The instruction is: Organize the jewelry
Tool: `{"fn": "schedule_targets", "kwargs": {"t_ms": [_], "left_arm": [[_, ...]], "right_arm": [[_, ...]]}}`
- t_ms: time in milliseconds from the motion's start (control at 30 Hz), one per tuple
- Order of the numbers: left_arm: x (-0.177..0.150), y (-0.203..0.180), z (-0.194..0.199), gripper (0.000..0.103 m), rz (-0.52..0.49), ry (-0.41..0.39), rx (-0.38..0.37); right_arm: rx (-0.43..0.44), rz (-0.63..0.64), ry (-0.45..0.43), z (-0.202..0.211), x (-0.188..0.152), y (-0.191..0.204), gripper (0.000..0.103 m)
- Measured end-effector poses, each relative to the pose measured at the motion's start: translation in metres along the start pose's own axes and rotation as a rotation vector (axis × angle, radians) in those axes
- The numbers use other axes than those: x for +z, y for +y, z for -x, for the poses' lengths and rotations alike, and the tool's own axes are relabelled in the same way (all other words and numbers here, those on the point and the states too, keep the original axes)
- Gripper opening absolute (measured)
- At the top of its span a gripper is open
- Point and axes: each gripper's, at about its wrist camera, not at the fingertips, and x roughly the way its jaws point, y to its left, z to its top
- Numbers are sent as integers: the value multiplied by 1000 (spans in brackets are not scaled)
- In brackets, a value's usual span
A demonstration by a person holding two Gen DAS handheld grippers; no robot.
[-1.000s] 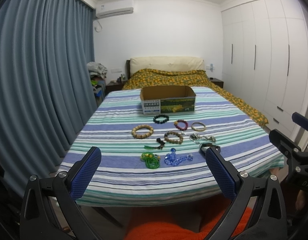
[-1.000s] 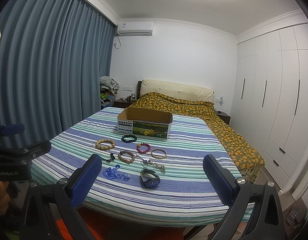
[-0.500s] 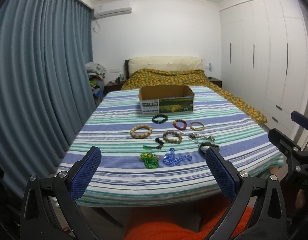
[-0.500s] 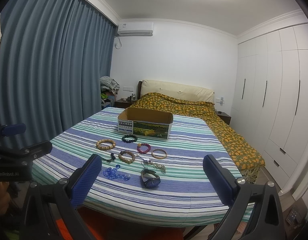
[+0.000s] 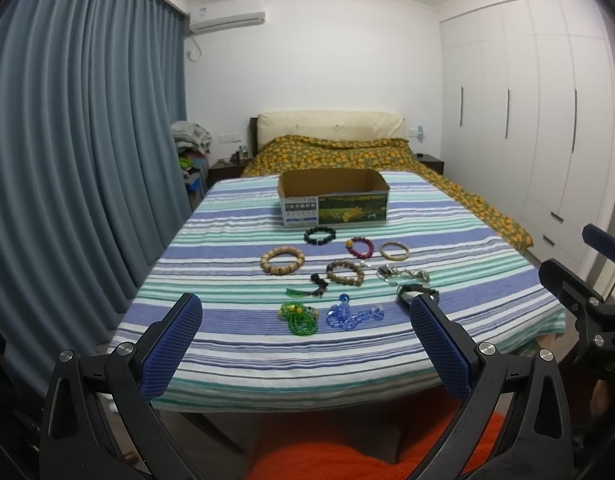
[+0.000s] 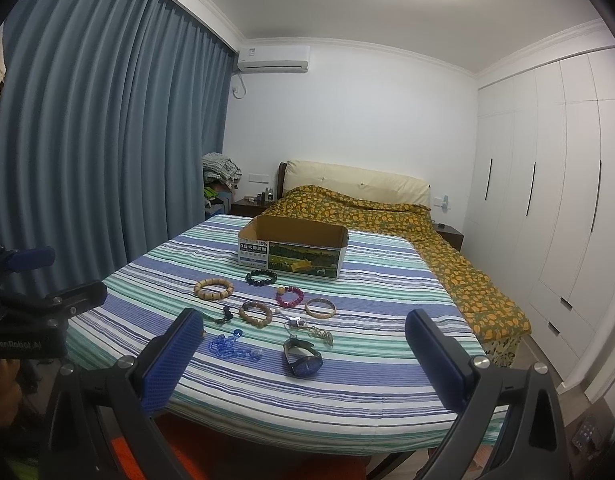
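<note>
table (image 5: pixel 227 240): striped cloth, carries everything; cloth soft, may drag w/ a snagged piece
box (image 5: pixel 333 204): open-top cardboard at far middle of table, light, stiff walls; long axis runs left-right, opening up; likely the drop spot, looks empty from here
left tool (image 5: pixel 305 320): spread wide, holding nothing, short of the near table edge
right tool (image 6: pixel 303 330): also spread wide, empty, near edge, watch just beyond it
watch (image 6: pixel 302 358): near right of the group, prob heaviest piece, stiff case, slick face; strap loop points toward the box; grip across the strap, not the glass
tan bead bracelet (image 5: pixel 282 260): left of group, flat ring, no real long axis; chunky beads on elastic prob, light; pinch one side of the ring
brown bead bracelet (image 5: pixel 344 272): centre, flat, same handling
dark bracelet (image 5: pixel 319 235): closest to box, just apart from it; glossy beads, may slip
red bracelet (image 5: pixel 359 247): right of dark one, flat
bangle (image 5: pixel 394 251): furthest right in that row, rigid, thin, grip the rim
green beads (image 5: pixel 301 316): near row, loose heap, limp, will dangle
blue beads (image 5: pixel 353 316): beside green, strung out left-right, limp, slippery
silver chain (image 5: pixel 403 274): thin tangle, lies left-right, hardest to pinch
</note>
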Motion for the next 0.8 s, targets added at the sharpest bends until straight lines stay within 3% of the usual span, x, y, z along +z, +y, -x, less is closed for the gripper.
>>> {"fn": "schedule_targets", "kwargs": {"t_ms": [567, 800], "left_arm": [[2, 21, -20, 103, 6, -6, 39], [-8, 29, -69, 103, -27, 88, 42]], "right_arm": [[-16, -27, 7, -22, 6, -24, 103], [20, -30, 82, -58, -2, -41, 103]]}}
